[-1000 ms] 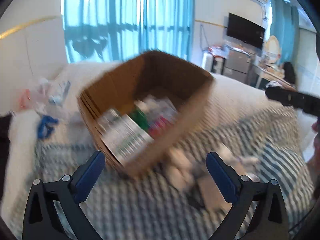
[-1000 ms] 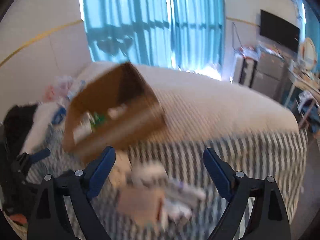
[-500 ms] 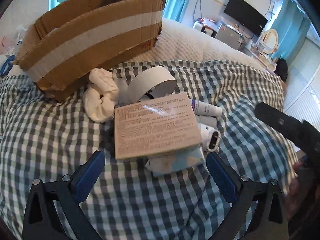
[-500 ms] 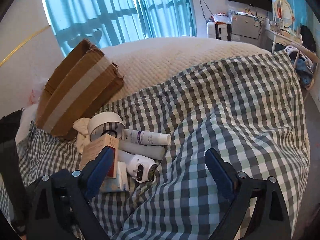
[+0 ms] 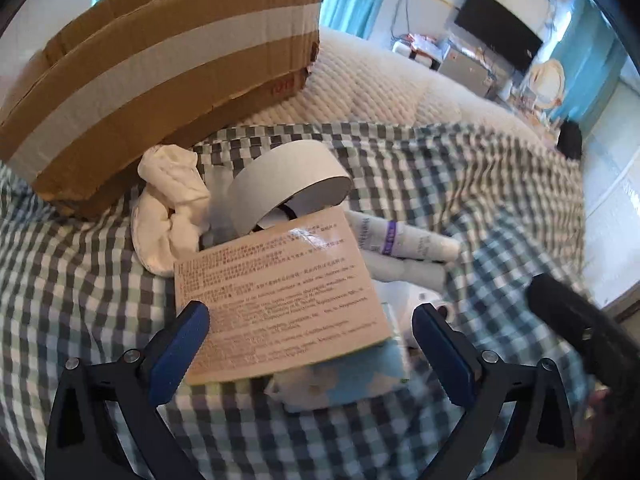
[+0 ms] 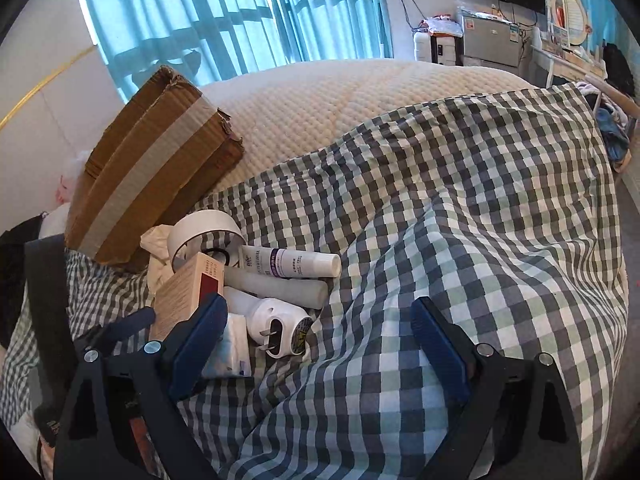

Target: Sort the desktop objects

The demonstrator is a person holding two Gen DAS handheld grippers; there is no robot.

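Observation:
A pile of objects lies on the checked cloth (image 6: 460, 240). A flat tan box (image 5: 276, 300) with printed text lies on top; it also shows in the right wrist view (image 6: 188, 292). Around it are a white tape roll (image 5: 280, 180), a white crumpled cloth (image 5: 168, 216), a white tube with a purple band (image 6: 288, 262), a plain white tube (image 6: 276, 288), a white plug adapter (image 6: 280, 326) and a light blue packet (image 5: 352, 384). My left gripper (image 5: 310, 344) is open, its fingers on either side of the tan box's near edge. My right gripper (image 6: 316, 344) is open and empty, right of the pile.
A cardboard box (image 5: 160, 64) with a tape stripe stands behind the pile at the left; it also shows in the right wrist view (image 6: 148, 176). A cream quilted bed (image 6: 340, 104) lies beyond. Blue curtains, a TV and shelves are at the back.
Both views have dropped from looking into the cardboard box to low over the pile. My left gripper has moved closer, and its fingers now flank the tan box.

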